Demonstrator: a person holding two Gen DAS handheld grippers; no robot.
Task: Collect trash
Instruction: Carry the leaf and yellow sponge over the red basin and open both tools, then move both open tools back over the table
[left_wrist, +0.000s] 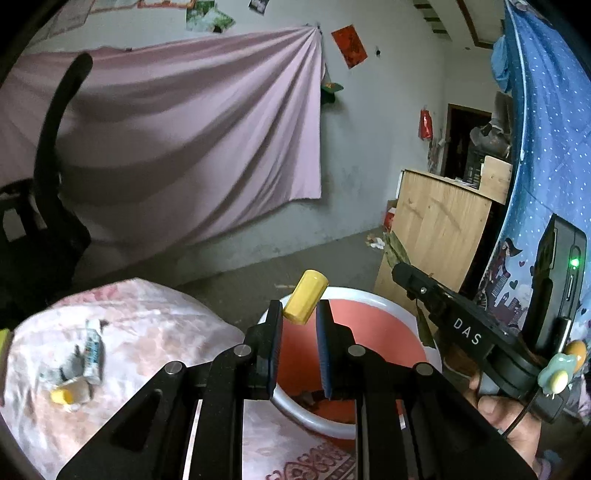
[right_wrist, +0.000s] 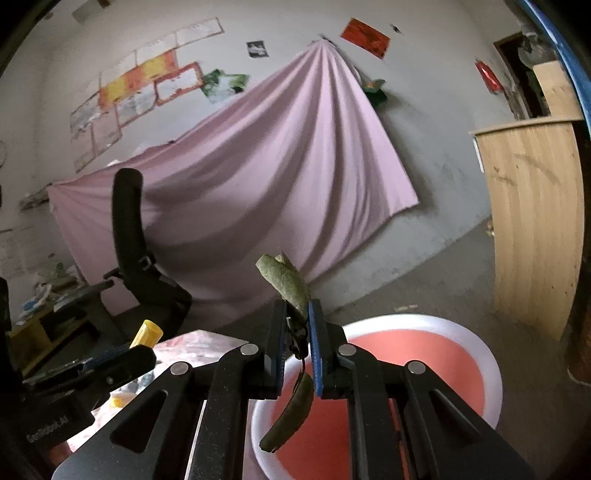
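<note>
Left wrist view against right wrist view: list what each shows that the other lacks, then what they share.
Only the left wrist view shows the wrappers lying on the floral cloth, and the left gripper shut on the yellow cylinder. Only the right wrist view shows the right gripper shut on the dried leaves. Both show the pink basin, the hanging pink sheet and the wooden cabinet.
</note>
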